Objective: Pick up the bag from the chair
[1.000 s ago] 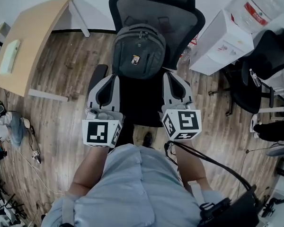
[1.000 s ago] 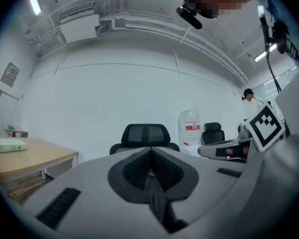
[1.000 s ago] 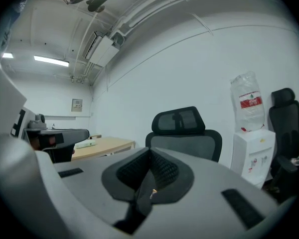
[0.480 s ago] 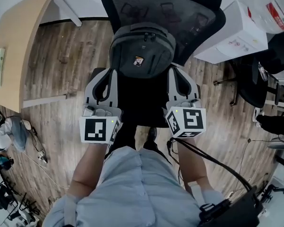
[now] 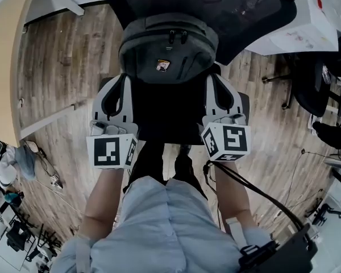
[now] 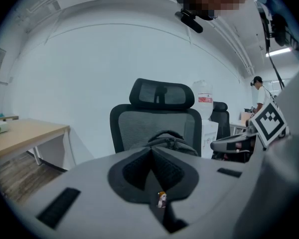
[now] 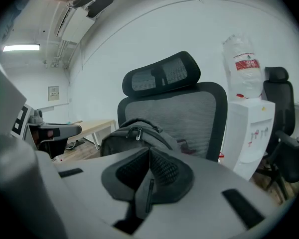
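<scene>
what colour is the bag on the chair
The bag is dark grey; the head view shows it best.

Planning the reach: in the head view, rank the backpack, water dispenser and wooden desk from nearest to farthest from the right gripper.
1. Backpack, on the chair, just ahead of the right gripper.
2. Water dispenser, further off to the right.
3. Wooden desk, at the far left edge.

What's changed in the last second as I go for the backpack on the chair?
The left hand-held gripper and the right hand-held gripper moved forward and now flank the lower corners of the grey fabric backpack. Neither has taken hold. Both stay shut and empty, and the backpack still rests against the black mesh office chair.
</scene>
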`<state>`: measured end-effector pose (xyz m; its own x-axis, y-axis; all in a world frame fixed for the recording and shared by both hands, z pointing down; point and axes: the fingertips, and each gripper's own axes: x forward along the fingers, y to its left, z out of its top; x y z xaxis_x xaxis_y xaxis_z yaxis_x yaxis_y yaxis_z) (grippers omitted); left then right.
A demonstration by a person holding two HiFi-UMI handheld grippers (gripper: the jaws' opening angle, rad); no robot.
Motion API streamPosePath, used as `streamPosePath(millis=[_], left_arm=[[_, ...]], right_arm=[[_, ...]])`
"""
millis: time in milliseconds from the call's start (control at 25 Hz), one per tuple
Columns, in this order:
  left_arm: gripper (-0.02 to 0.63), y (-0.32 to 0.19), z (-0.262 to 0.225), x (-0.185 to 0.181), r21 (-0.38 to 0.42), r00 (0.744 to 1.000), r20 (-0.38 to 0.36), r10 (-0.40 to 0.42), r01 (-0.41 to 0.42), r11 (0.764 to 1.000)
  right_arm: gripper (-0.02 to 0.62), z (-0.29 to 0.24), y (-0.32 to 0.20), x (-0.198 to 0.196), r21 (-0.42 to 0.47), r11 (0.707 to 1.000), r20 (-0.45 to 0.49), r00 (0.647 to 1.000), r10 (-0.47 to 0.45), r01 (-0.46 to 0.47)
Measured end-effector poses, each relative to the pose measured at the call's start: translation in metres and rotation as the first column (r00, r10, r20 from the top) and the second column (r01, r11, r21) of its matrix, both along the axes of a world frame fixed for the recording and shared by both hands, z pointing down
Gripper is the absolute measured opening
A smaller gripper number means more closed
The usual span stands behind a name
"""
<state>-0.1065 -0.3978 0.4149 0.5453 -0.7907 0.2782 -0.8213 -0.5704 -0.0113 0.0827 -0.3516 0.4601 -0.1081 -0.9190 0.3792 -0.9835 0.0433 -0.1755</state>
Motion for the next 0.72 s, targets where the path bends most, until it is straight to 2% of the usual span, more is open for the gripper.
streamPosePath(millis=[280,360,400,480,520,720], left_arm=[[0.002,-0.013,0.015,-0.003,-0.008,1.0,0.031,0.0,0.0,1.0],[0.002,-0.016,0.019,0.0,-0.013,1.0,0.027,0.012,-0.012,1.0],[0.029,-0.018,0.022,0.001,-0.018,0.999,0.024,0.023,-0.022,1.0],[0.219,-0.023,0.028,0.005,-0.033,0.999,0.014,0.046,-0.046,0.998],[0.261,-0.026,0.031,0.006,-0.04,0.998,0.011,0.056,-0.055,0.998],[0.308,-0.035,0.047,0.008,-0.062,0.997,0.017,0.08,-0.078,0.995]], right_arm=[[0.011,0.012,-0.003,0.01,-0.012,1.0,-0.01,1.0,0.018,-0.018],[0.131,0.017,-0.005,0.014,-0.021,1.0,-0.014,1.0,0.023,-0.023],[0.183,0.019,-0.007,0.016,-0.024,0.999,-0.016,1.0,0.023,-0.024],[0.236,0.023,-0.011,0.017,-0.026,0.999,-0.021,1.0,0.022,-0.023],[0.254,0.025,-0.013,0.016,-0.029,0.999,-0.024,1.0,0.019,-0.02],[0.3,0.036,-0.02,0.018,-0.057,0.998,-0.054,0.999,0.008,-0.012]])
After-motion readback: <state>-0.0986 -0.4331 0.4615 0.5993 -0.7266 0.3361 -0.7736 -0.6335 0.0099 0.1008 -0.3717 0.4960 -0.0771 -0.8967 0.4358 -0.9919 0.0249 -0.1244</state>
